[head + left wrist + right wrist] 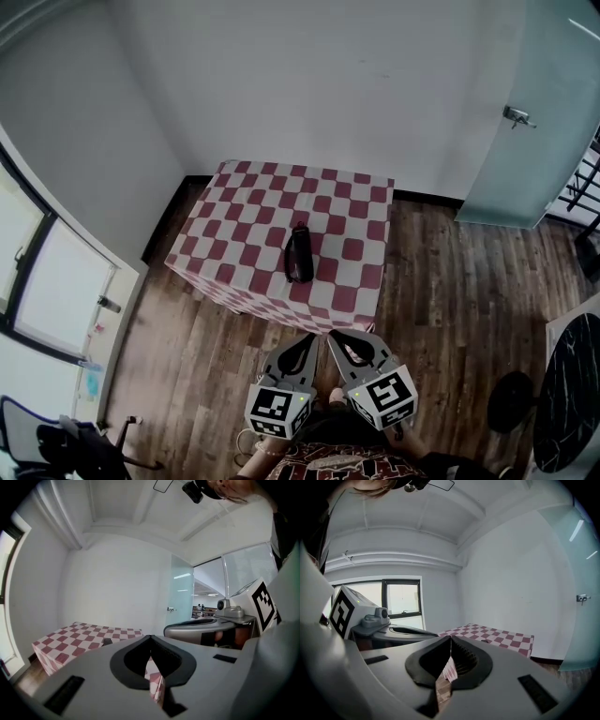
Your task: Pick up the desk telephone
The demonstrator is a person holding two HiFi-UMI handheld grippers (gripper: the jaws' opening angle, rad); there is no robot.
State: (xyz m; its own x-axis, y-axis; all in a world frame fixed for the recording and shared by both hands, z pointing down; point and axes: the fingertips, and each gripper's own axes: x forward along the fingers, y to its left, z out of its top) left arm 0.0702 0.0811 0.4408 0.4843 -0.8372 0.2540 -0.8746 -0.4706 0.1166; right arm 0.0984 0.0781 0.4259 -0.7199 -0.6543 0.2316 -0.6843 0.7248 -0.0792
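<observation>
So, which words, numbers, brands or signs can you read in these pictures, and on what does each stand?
None can be read in any view.
The left white cube and the right white cube carry only black square patterns, no letters.
The black desk telephone on the red-and-white checked tablecloth shows no readable label.

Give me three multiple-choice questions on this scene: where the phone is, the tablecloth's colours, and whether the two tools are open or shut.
1. Where is the telephone?
A. on a shelf
B. on the tablecloth, near its middle
C. in a drawer

2. What colours is the tablecloth?
A. red and white
B. blue and white
C. plain green

3. How are the left tool and right tool?
A. both open
B. both shut, empty
C. left open, right shut

Answers: B, it lies on the cloth, away from both tools; A, its squares are red and white; B, each tool's jaws meet with nothing between.
</observation>
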